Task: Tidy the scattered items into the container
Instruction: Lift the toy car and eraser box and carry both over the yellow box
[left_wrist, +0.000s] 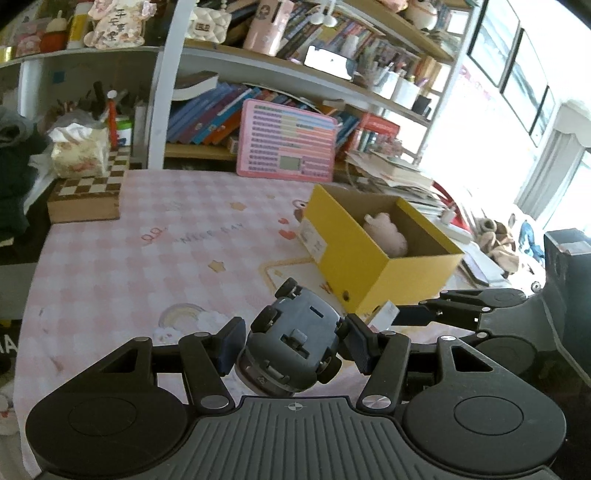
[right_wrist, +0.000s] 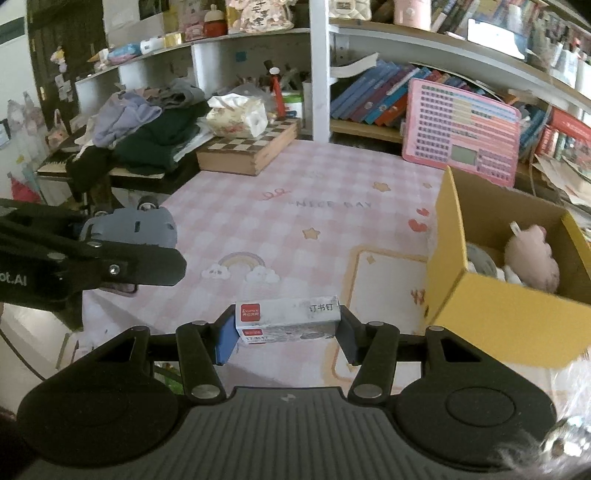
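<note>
The yellow box (left_wrist: 373, 266) sits on the table (left_wrist: 147, 258) while the left gripper (left_wrist: 295, 341) clamps a grey toy car (left_wrist: 295, 343) and the right gripper (right_wrist: 286, 330) pinches a staple box (right_wrist: 288, 317).

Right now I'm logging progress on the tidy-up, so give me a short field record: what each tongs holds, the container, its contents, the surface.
left tongs: shut on grey toy car, held upside down, wheels up
right tongs: shut on small white staples box, gripped at its two ends
container: open yellow cardboard box, standing on the mat
contents: pink plush toy; something grey beside it, unclear what
surface: pink checked mat
status: both items lifted, not yet in the box
</note>
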